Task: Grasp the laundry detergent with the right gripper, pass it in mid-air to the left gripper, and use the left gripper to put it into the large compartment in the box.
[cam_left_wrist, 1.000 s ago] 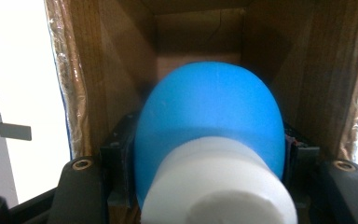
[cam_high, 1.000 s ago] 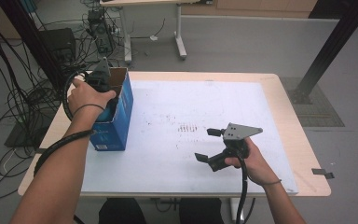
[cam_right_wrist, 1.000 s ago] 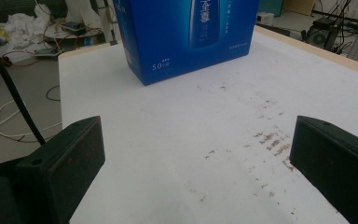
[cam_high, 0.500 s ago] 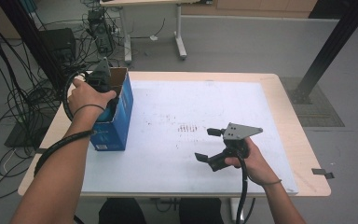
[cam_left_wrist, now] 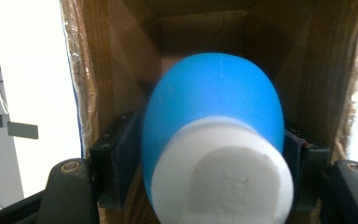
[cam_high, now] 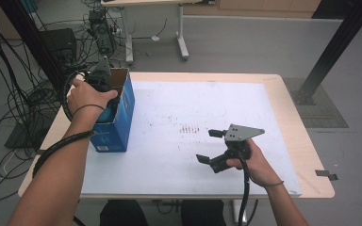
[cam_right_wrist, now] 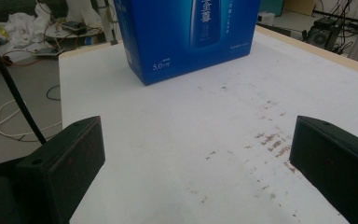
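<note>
Two black pads (cam_left_wrist: 121,158) of the left gripper (cam_left_wrist: 212,186) flanked a blue bottle with a white cap (cam_left_wrist: 214,140), one on each side of its rounded body. The jaws had just been opening, and the blurred close view does not settle whether the pads still pressed on the bottle or stood just clear of it. The bottle sat between them, cap toward the camera, its body reaching down into the brown cardboard interior of the box (cam_left_wrist: 116,70).

From the high view, the left gripper (cam_high: 101,82) was sunk into the open top of the blue carton (cam_high: 118,127), which stood at the left edge of the white table mat (cam_high: 179,94); the person's left hand (cam_high: 88,96) was wrapped around it above the rim.

The right gripper (cam_high: 206,147) lay low over the mat's near right part, well apart from the carton, its jaws spread wide with nothing between them. In the right gripper view its pads (cam_right_wrist: 65,163) framed bare, stained mat (cam_right_wrist: 191,154), with the carton (cam_right_wrist: 191,37) beyond.
</note>
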